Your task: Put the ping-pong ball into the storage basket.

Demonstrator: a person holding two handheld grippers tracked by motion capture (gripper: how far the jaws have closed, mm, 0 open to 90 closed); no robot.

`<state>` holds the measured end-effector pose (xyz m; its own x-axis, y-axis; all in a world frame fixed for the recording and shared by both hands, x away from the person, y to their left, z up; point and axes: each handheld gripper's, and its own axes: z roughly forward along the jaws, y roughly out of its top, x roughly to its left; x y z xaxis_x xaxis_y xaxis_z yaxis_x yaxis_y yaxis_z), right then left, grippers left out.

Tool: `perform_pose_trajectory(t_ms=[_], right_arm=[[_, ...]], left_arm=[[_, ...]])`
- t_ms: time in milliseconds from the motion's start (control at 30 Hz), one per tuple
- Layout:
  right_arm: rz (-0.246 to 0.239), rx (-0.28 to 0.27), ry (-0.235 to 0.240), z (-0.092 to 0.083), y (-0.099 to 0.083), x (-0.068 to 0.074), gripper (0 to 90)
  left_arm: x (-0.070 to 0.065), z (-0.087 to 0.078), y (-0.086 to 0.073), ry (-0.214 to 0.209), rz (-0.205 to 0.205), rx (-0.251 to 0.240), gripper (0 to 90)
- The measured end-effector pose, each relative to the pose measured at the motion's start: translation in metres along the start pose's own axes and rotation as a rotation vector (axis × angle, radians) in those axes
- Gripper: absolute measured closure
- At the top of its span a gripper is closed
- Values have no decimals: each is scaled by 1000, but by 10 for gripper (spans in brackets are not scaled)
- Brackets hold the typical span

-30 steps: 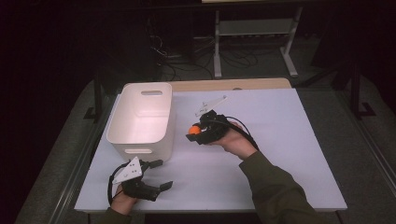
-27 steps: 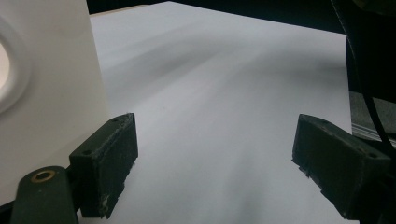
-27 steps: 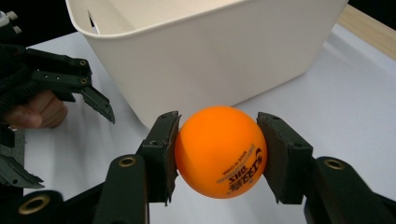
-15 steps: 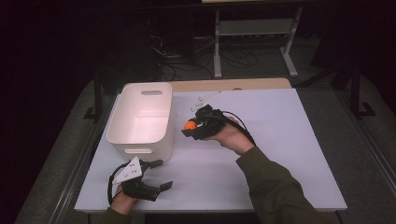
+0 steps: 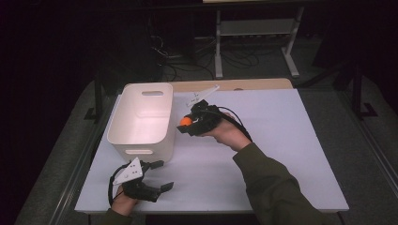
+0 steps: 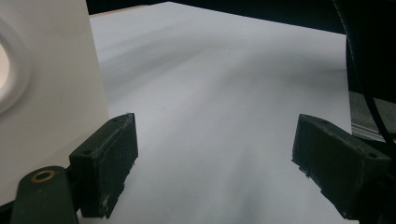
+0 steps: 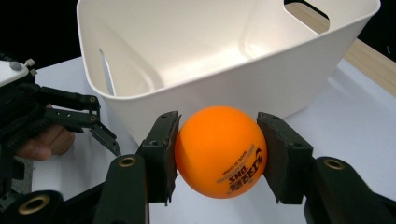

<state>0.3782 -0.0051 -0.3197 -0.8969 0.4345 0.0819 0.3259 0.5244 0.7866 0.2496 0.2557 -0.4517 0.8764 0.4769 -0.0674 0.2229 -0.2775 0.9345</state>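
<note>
Resting low at the near left edge of the white surface [image 5: 281,154], the left tool [image 5: 157,176] lies in the person's left hand [image 5: 123,200] with its jaws spread wide and nothing between them; in the left gripper view bare white surface runs between the two black pads [image 6: 107,168], and the side wall of the white bin [image 6: 46,93] stands just beside the left one. Farther in, the right tool [image 5: 187,123] is held above the surface by the right hand [image 5: 230,136], a dark green sleeve [image 5: 277,187] trailing back from it. Its jaws are closed on an orange ball [image 7: 220,151], pads pressed to either side, black print on the ball's lower face. The ball hangs just beside the bin's [image 5: 141,117] right wall, near its rim and outside it. Beyond the surface's far edge, a wooden strip [image 5: 253,84] shows, then a dark floor with cables [image 5: 183,65] and a metal stand [image 5: 256,33].
</note>
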Motion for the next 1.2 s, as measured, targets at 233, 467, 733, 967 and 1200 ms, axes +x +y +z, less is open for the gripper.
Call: perform_pose_trajectory(t_ms=[233, 467, 733, 967, 1200], right_arm=[[-10, 1, 5, 5, 9, 2, 493], [-21, -8, 8, 8, 19, 4, 493], [-36, -10, 15, 14, 31, 7, 493], [-49, -9, 24, 19, 41, 12, 493], [-60, -7, 31, 29, 48, 15, 493]], left_arm=[[0, 0, 0, 1, 0, -1, 138], [0, 0, 0, 0, -1, -1, 138], [0, 0, 0, 1, -1, -3, 138], [0, 0, 0, -1, 0, -3, 138], [0, 0, 0, -1, 1, -4, 138]])
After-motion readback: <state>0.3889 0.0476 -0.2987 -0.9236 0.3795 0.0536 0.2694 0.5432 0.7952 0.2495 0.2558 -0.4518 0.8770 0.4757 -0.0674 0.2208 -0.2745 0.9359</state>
